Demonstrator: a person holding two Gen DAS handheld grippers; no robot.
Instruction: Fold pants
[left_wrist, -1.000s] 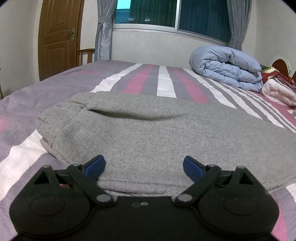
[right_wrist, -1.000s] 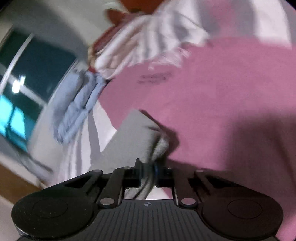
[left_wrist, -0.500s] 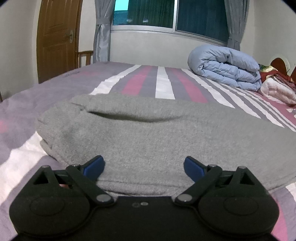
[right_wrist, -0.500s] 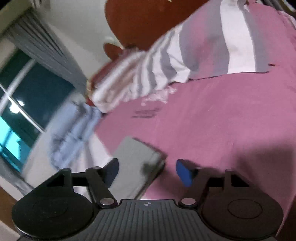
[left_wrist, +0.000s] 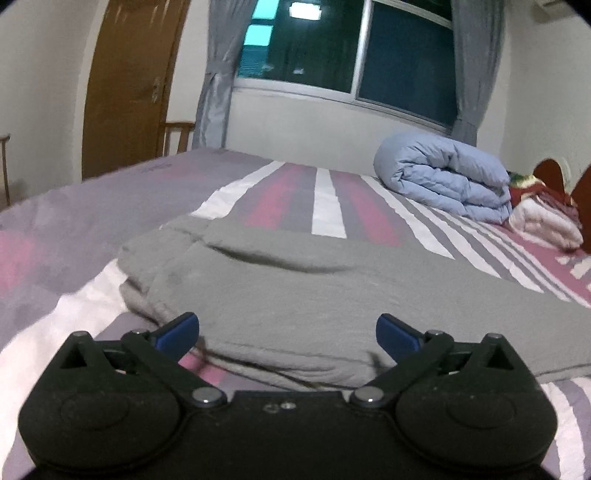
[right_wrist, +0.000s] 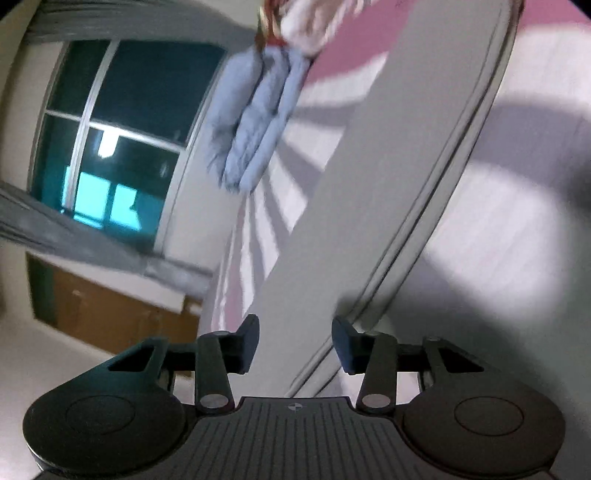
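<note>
Grey pants (left_wrist: 332, 291) lie folded in a long band across the striped bed sheet (left_wrist: 325, 195). My left gripper (left_wrist: 286, 330) hovers at their near folded edge, its jaws opening wide; the edge lies between the blue pads (left_wrist: 177, 328), which do not press on it. In the tilted, blurred right wrist view the pants (right_wrist: 388, 177) run from bottom centre to top right. My right gripper (right_wrist: 297, 345) sits over their seamed edge with its jaws closing. Fabric shows between the fingers, and the pads stand clear of it.
A rolled blue duvet (left_wrist: 443, 177) and a pile of pink and red bedding (left_wrist: 543, 218) lie at the far right of the bed. A wooden door (left_wrist: 125, 85), a chair (left_wrist: 177, 136) and a curtained window (left_wrist: 332, 55) stand beyond the bed.
My right gripper let go of the pants' corner, opened, swung fast along the pants and has narrowed again. The left gripper drew back a little and its jaws spread wider.
</note>
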